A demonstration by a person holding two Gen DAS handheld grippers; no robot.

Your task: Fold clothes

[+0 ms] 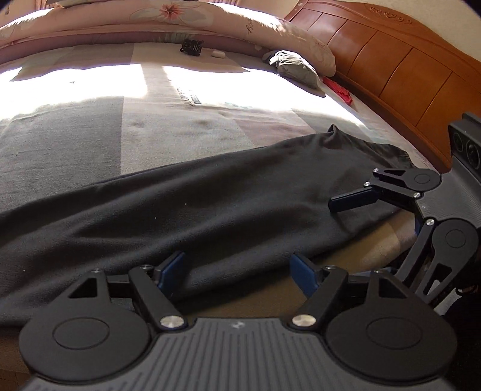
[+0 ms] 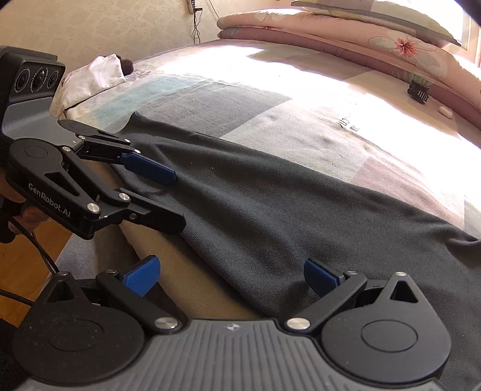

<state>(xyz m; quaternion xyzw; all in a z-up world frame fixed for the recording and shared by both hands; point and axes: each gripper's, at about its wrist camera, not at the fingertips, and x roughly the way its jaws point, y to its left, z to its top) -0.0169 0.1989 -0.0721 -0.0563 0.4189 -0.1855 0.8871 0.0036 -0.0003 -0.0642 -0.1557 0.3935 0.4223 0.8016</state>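
A long dark grey garment [image 1: 210, 204] lies flat along the near edge of the bed [image 1: 150, 126]. In the left wrist view my left gripper [image 1: 237, 270] is open, its left pad over the cloth and its right pad over the bed's tan edge, with the garment's hem running between them. My right gripper [image 1: 375, 222] comes in from the right, open, at the garment's end near the headboard. The right wrist view shows the right gripper [image 2: 231, 275] open astride the garment [image 2: 285, 210] hem. There the left gripper [image 2: 179, 201] is open across the hem further along.
A folded floral quilt [image 1: 180, 18] lines the far side. A black hair clip [image 1: 191, 46], a small white object [image 1: 218, 54], a grey bundle [image 1: 294, 67] and a red item [image 1: 339, 90] lie near it. The wooden headboard [image 1: 390, 60] is at right. White cloth [image 2: 96, 75] sits at the other end.
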